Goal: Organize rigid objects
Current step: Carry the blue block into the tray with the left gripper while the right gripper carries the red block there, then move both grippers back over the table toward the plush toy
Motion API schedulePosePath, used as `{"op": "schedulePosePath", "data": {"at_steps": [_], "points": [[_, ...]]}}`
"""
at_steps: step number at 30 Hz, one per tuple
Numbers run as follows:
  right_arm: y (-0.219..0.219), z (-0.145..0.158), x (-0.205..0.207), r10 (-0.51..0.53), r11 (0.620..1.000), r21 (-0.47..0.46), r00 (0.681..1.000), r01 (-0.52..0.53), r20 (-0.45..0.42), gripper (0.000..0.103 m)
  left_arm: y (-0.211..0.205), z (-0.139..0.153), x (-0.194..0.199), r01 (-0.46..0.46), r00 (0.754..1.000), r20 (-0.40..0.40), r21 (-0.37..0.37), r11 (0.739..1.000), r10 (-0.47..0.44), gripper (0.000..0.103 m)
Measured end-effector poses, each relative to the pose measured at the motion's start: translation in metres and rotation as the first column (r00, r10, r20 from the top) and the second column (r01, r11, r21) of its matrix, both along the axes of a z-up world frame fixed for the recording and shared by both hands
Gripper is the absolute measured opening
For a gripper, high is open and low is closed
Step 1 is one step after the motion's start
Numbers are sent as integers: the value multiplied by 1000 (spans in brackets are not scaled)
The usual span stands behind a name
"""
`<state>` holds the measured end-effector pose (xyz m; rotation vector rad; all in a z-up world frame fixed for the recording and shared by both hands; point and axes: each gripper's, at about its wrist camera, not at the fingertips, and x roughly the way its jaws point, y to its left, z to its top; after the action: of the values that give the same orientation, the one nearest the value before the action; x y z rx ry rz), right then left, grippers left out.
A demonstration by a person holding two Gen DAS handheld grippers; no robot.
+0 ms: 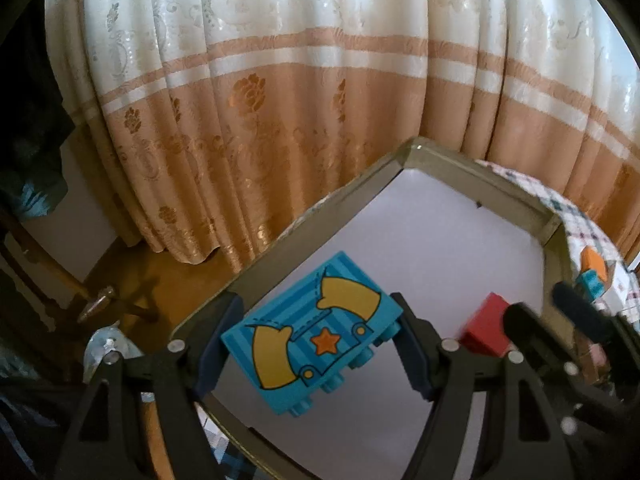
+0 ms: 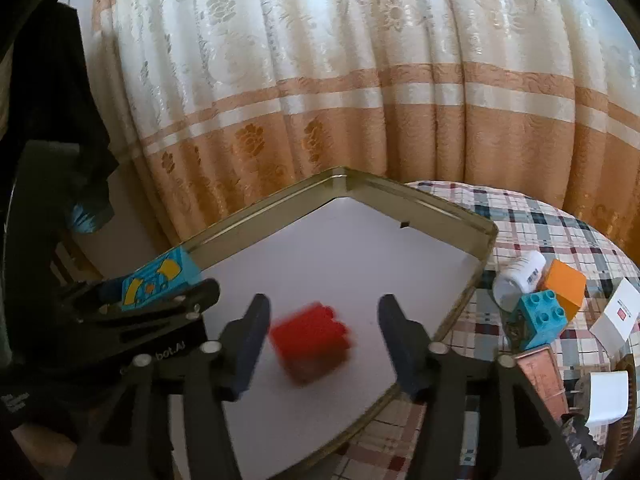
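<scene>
A blue brick [image 1: 312, 332] printed with yellow sleeves and an orange star hangs tilted over the near left corner of a white-floored, metal-rimmed tray [image 1: 480, 184]. My left gripper [image 1: 316, 304] is shut on it, pads against its two ends. In the right wrist view that brick [image 2: 160, 280] shows at the tray's [image 2: 280, 196] left rim. A red brick [image 2: 312, 338], blurred, is on or just above the tray floor between the fingers of my right gripper [image 2: 324, 302]. That gripper is open, with a gap on each side of the brick. From the left wrist, the red brick [image 1: 486, 326] is partly hidden by the right gripper [image 1: 544, 308].
Right of the tray, on a plaid tablecloth [image 2: 540, 216], lie a teal studded brick [image 2: 542, 320], an orange block [image 2: 564, 284], a white bottle [image 2: 518, 276] on its side, a white card [image 2: 616, 314] and a copper-coloured box [image 2: 540, 372]. A curtain [image 2: 360, 120] hangs behind.
</scene>
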<state>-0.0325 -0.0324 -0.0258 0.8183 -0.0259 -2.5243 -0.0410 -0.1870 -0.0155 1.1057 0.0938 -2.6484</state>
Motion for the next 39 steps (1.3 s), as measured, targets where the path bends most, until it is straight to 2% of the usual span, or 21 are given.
{"op": "schedulePosePath", "data": {"at_steps": [1, 3, 5, 6, 7, 8, 11, 13, 20, 23, 27, 30, 36, 39], "points": [[3, 0, -1, -9, 1000, -16, 1000, 9, 3, 73, 0, 1, 1, 0, 1000, -2, 4, 1000, 0, 74], [12, 4, 1, -32, 998, -63, 999, 32, -3, 73, 0, 5, 3, -3, 1000, -18, 2, 1000, 3, 75], [27, 14, 8, -98, 990, -105, 994, 92, -54, 73, 2, 10, 6, 0, 999, -37, -7, 1000, 0, 79], [35, 20, 14, -150, 983, -121, 985, 139, -89, 74, 3, 14, 8, -7, 998, -56, -15, 1000, 6, 88], [44, 24, 19, -201, 974, -132, 972, 184, -124, 80, 4, 18, 12, -22, 997, -80, -32, 999, 19, 99], [52, 28, 24, -242, 965, -143, 958, 221, -156, 85, 5, 21, 15, -35, 994, -109, -49, 998, 30, 103], [72, 34, 35, -327, 941, -163, 920, 296, -215, 85, 11, 30, 21, -41, 986, -167, -80, 996, 27, 102], [81, 35, 38, -362, 929, -166, 908, 331, -210, 85, 15, 31, 23, -54, 985, -167, -78, 996, 40, 102], [111, 31, 48, -454, 890, -135, 872, 436, -182, 85, 49, 33, 41, 12, 977, -211, -23, 1000, -17, 102], [125, 29, 47, -480, 876, -137, 863, 462, -157, 85, 70, 30, 46, 62, 978, -202, 0, 998, -60, 102], [139, 27, 55, -502, 865, -129, 849, 486, -165, 85, 99, 27, 50, 104, 971, -208, -67, 992, -116, 102], [145, 26, 58, -514, 858, -110, 840, 502, -174, 85, 114, 26, 52, 141, 967, -203, -71, 987, -153, 102], [165, 23, 60, -559, 829, -108, 814, 549, -158, 85, 133, 21, 54, 169, 968, -174, -83, 982, -181, 102], [175, 23, 62, -574, 819, -105, 803, 565, -158, 85, 142, 19, 56, 188, 966, -167, -65, 980, -197, 102]]}}
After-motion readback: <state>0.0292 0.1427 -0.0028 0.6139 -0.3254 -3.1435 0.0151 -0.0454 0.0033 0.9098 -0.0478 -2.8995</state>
